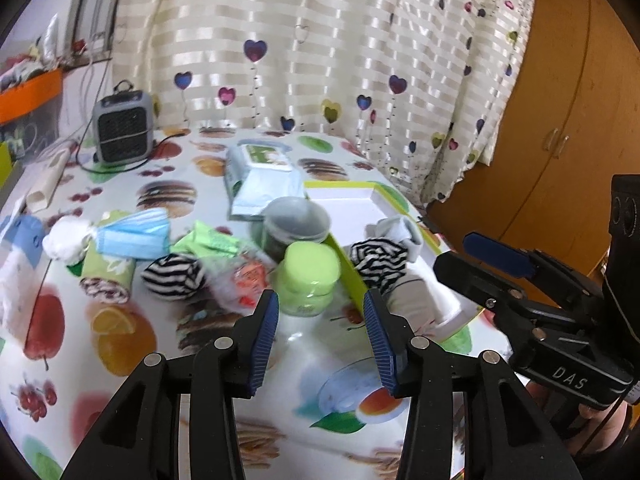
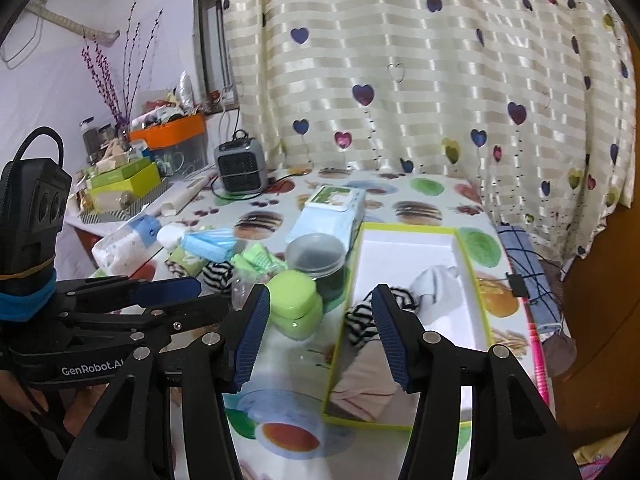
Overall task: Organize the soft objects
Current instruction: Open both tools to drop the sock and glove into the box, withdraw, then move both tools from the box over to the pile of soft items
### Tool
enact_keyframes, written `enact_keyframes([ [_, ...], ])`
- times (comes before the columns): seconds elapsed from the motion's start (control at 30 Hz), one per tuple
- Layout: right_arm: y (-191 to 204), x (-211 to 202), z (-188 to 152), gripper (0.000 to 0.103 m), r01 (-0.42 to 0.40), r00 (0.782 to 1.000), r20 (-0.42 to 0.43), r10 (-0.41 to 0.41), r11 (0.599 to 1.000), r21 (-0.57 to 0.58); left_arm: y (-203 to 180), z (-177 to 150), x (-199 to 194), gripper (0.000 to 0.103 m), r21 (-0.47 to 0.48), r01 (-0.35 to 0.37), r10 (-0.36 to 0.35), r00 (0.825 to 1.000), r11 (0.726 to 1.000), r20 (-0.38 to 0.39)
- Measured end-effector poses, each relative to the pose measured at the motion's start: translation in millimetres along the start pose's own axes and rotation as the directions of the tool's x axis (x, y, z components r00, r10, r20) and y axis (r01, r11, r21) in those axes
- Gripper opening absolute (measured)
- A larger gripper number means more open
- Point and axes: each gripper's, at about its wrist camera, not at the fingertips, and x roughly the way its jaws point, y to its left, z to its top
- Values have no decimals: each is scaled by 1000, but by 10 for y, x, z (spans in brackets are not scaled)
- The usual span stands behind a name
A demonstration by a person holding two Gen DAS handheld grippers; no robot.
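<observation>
Striped black-and-white rolled sock (image 1: 173, 278) lies on the counter at ten o'clock of the left gripper (image 1: 322, 334), jaws wide and empty; reaching risks toppling the lime-green plastic jar (image 1: 308, 280) between.

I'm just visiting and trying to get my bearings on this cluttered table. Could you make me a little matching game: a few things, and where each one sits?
Things:
1. white sock
2. blue face mask
3. small grey heater
4. lime green jar

Places:
A. far end of the table, near the curtain
B. inside the green-edged box
C. on the table just outside the box wall
D. among the pile left of the box

Pairs: 1-B, 2-D, 3-A, 4-C
</observation>
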Motion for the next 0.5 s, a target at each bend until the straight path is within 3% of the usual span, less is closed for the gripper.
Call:
enact_keyframes([
  [0.5,149,194,-26,54,-63,996,-58,62,998,-7,511,-106,135,43,-97,-62,57,997,993,-52],
])
